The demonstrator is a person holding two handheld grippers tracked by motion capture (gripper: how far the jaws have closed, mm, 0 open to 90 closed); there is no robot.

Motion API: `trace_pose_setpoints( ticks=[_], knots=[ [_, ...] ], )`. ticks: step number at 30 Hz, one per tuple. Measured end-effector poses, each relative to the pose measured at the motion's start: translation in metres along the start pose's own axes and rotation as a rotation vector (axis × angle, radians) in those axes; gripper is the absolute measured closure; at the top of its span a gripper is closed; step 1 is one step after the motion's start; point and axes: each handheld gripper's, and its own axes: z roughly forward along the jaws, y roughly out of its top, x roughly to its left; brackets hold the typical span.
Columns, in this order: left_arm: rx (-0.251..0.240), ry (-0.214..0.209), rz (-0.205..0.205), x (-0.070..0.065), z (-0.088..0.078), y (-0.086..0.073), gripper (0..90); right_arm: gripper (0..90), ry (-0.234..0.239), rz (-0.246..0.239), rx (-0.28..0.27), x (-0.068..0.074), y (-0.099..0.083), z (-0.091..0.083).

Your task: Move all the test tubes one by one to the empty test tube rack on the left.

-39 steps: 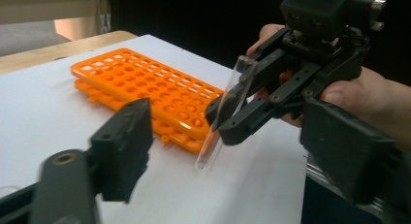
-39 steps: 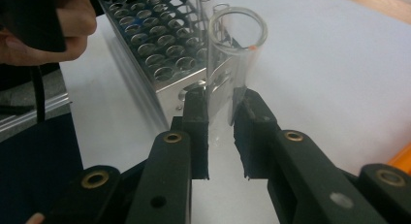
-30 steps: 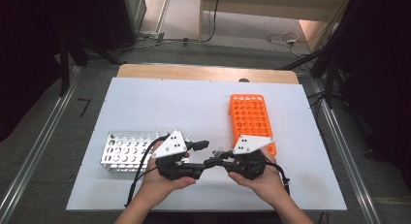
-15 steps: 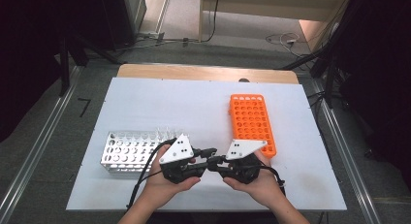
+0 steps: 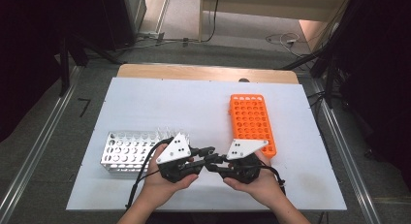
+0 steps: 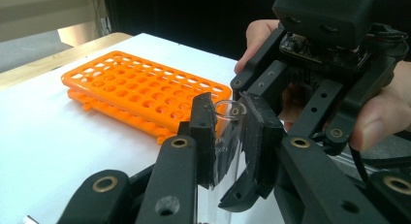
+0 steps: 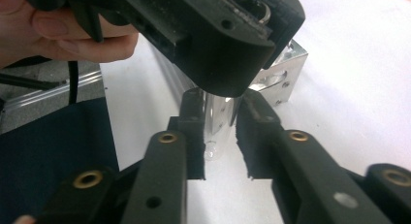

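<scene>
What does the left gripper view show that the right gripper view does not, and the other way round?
Left gripper view: the orange tube rack on the white table, and the left gripper, just closed, its pads pressing the glass test tube. Right gripper view: the metal tube rack, and the right gripper, whose jaws have just been opening, apart around the tube's rounded bottom. Both: the tube, the table, the opposite gripper in a hand.

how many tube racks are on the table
2: a metal rack at the left by the left gripper, an orange rack at the right, beyond the right gripper.
</scene>
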Motion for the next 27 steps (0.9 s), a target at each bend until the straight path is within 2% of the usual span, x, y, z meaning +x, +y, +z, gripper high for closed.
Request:
trace_pose_setpoints(
  ticks=[6, 9, 15, 19, 23, 27],
  knots=[
    [-0.014, 0.034, -0.002, 0.004, -0.006, 0.001, 75.8, 47.8, 0.029, 0.000, -0.027, -0.001, 0.000, -0.002],
    [-0.024, 0.049, -0.007, 0.008, -0.012, 0.002, 75.8, 37.2, 0.023, -0.001, -0.040, -0.002, 0.001, -0.006],
    [-0.039, 0.092, -0.015, 0.019, -0.028, 0.003, 75.8, 20.2, -0.034, 0.030, -0.058, -0.012, -0.003, -0.013],
    [-0.058, 0.126, -0.022, 0.026, -0.039, 0.004, 75.8, 11.8, -0.071, 0.059, -0.090, -0.021, -0.007, -0.021],
    [-0.070, 0.170, -0.039, 0.034, -0.050, 0.004, 75.8, 1.1, -0.103, 0.081, -0.094, -0.030, -0.011, -0.027],
    [-0.086, 0.205, -0.051, 0.043, -0.062, 0.004, 75.8, 0.0, -0.115, 0.100, -0.099, -0.039, -0.018, -0.033]
  ],
)
